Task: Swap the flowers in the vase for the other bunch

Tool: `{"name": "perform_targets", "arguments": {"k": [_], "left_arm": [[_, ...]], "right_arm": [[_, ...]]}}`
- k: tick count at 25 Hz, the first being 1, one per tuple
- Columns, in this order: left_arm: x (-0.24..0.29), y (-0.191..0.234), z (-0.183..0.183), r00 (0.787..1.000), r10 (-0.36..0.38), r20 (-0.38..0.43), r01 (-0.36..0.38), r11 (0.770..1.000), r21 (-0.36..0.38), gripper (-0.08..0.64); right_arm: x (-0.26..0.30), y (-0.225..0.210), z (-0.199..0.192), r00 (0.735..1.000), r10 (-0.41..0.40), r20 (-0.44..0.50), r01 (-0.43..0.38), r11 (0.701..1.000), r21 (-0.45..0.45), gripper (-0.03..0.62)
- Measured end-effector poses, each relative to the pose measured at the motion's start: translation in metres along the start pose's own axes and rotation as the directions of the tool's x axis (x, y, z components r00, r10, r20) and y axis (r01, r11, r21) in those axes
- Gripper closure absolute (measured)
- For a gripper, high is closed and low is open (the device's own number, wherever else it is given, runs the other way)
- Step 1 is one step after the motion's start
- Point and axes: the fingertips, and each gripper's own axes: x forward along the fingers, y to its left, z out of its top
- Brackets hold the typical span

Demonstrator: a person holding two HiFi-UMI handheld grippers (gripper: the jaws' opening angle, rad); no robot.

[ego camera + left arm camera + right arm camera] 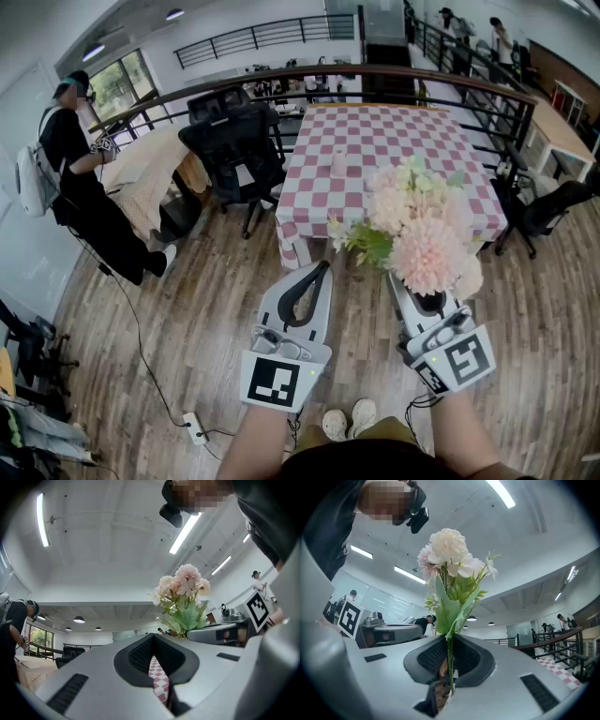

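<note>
Closest in, the left claw [324, 267] has its two grey jaws pressed together at the tips, with nothing between them. Just to its right, and not touching it, the right claw [449, 639] is pinching the thin green stems of a bunch of pale pink and cream flowers with green leaves [420, 230]. Its pads bear on the stems low down. The blooms rise straight out beyond its tips and hide them from the head view.

Well ahead of both claws stands a square counter draped in a pink-and-white checked cloth [375, 141]. A small pale upright vessel [337, 167] sits on it, too faint to make out further. Below the claws lies a wood-plank floor [187, 319]. Beyond the left claw, a black office chair [234, 155] stands beside the counter with a curved dark railing [281, 75] behind it. A person in black with a white backpack [75, 178] stands far off to the left.
</note>
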Motion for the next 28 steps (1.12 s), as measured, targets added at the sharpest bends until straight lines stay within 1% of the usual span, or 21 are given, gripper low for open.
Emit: {"name": "perform_targets", "arguments": {"k": [6, 14, 19, 28], "left_arm": [[0.000, -0.002, 0.001, 1.000, 0.004, 0.005, -0.004, 1.000, 0.009, 0.552], [0.007, 0.000, 0.001, 1.000, 0.010, 0.000, -0.010, 1.000, 0.007, 0.552], [0.011, -0.002, -0.001, 1.000, 0.013, -0.010, -0.012, 1.000, 0.012, 0.552], [0.027, -0.008, -0.001, 1.000, 0.020, -0.004, -0.020, 1.000, 0.023, 0.552]], "right_arm": [[-0.001, 0.001, 0.000, 1.000, 0.000, 0.005, 0.000, 1.000, -0.003, 0.537], [0.000, -0.008, -0.002, 1.000, -0.010, 0.003, 0.010, 1.000, 0.019, 0.537], [-0.001, -0.012, -0.005, 1.000, -0.003, -0.001, 0.003, 0.999, 0.032, 0.537], [-0.008, -0.027, -0.006, 1.000, 0.012, 0.006, -0.012, 1.000, 0.023, 0.537]]}}
